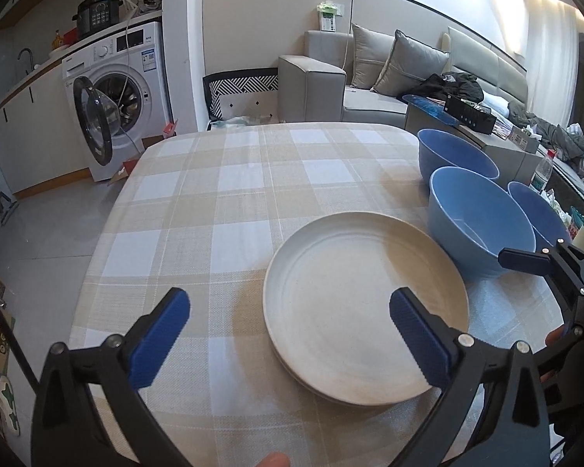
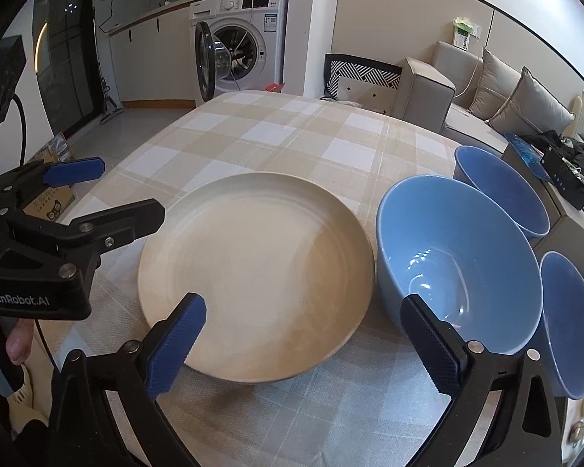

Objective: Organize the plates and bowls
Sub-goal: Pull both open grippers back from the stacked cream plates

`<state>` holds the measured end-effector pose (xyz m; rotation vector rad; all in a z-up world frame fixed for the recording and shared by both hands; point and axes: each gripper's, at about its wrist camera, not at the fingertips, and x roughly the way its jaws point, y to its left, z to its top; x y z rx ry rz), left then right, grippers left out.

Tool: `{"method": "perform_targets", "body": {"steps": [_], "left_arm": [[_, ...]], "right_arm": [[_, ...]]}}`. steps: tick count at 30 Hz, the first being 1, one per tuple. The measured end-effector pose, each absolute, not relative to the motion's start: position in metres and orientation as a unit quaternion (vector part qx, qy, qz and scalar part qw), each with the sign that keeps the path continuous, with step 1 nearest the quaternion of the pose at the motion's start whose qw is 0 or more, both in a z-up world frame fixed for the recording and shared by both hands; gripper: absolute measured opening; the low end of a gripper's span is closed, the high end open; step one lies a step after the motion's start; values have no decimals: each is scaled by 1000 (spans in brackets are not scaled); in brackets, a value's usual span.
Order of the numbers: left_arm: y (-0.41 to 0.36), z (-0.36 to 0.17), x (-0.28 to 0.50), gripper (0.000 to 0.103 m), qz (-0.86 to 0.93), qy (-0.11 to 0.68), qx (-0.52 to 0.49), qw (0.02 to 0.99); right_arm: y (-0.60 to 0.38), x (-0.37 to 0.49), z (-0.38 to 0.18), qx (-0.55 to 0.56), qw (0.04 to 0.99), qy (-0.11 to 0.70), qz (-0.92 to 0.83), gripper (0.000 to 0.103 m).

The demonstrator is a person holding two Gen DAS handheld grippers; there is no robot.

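Observation:
A stack of cream plates [image 1: 364, 303] [image 2: 255, 272] lies on the checked tablecloth. Three blue bowls stand to its right: the nearest and largest [image 1: 481, 220] [image 2: 457, 268], one behind it [image 1: 453, 153] [image 2: 500, 188], and one at the far right [image 1: 537, 210] [image 2: 570, 323]. My left gripper [image 1: 288, 334] is open and empty, its right finger over the plates' near rim. My right gripper [image 2: 303, 338] is open and empty, its fingers spanning the plates' near edge and the nearest bowl. The left gripper also shows at the left in the right wrist view [image 2: 130, 188].
The table [image 1: 214, 194] carries a beige and white checked cloth. A washing machine [image 1: 116, 89] with its door open stands beyond it at the left. A grey sofa [image 1: 370, 78] with cushions and a cluttered side table [image 1: 486, 132] lie at the right.

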<state>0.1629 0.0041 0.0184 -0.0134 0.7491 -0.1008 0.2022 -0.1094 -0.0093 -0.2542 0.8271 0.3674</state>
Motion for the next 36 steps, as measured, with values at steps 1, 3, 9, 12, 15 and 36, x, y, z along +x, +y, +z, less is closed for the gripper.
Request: {"method": "perform_targets", "body": {"steps": [1,3,9,12,15,36], "left_arm": [[4,20,161,103,-50,365,-8,930],[5,22,159,103,-52,364,-11,930],[7,30,152,103,-53,360,-17,931],[8,34,151,103,-50,359,-20,932],[8,39,149,103,-50,355,-22,933],[-26,59,162,103,-85,349,-21,933]], "right_arm": [[-111,201,-8,-120,892,398,178,102],[-113,198,-6,-116,893,397,179,102],[-120,190,5,-110,896,388,185,102],[-127,187,11,-102,899,383,186,102],[-136,185,17,-94,901,380,186,102],[-205,194,64,-43,921,355,152,102]]}}
